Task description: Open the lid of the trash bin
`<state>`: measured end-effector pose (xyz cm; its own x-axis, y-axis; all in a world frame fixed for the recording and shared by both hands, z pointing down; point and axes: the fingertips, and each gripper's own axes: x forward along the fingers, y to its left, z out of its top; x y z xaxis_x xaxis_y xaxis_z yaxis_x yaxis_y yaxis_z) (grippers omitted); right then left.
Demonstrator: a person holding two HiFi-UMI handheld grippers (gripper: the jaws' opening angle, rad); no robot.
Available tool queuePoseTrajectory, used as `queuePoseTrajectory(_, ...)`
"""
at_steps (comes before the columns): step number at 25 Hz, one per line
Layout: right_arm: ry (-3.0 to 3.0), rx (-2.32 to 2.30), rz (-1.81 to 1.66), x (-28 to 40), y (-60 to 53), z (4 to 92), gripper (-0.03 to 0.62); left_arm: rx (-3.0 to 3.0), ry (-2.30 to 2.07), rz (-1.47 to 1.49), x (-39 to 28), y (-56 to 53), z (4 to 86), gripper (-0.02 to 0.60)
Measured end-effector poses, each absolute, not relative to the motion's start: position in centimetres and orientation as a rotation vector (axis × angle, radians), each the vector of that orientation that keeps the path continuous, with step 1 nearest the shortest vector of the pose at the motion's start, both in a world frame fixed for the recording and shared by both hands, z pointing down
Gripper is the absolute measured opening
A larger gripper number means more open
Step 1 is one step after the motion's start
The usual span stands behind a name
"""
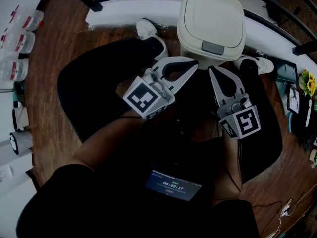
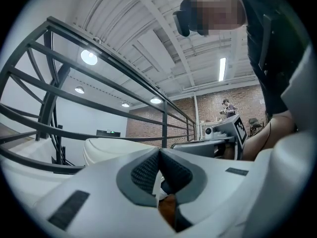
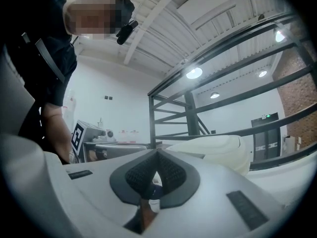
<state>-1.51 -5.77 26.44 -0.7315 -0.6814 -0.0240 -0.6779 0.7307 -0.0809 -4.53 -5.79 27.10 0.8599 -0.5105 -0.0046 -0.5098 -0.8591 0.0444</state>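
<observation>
The trash bin (image 1: 210, 19) stands on the floor at the far middle with its lid shut, so the opening is not yet begun. The left gripper (image 1: 191, 65) and right gripper (image 1: 212, 72) hang just on its near side, the jaws of both pressed together and empty. The next move, I think, is to bring one tip onto the grey latch (image 1: 213, 47) at the lid's near edge.

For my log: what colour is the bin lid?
Cream lid; clearest in the head view.
</observation>
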Motion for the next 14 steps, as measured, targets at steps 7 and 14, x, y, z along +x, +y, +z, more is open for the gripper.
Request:
queuePoseTrajectory(7, 2.874, -1.14, -0.12, -1.46, -5.84, 26.67, 0.02, 3.016, -0.825, -0.037, -4.31, -5.61, 26.87, 0.035)
queuePoseTrajectory(14, 2.886, -1.133, -0.102, -1.76, -5.73, 26.58, 0.021, 3.002, -0.831, -0.025, -4.49, -5.73, 27.05, 0.035)
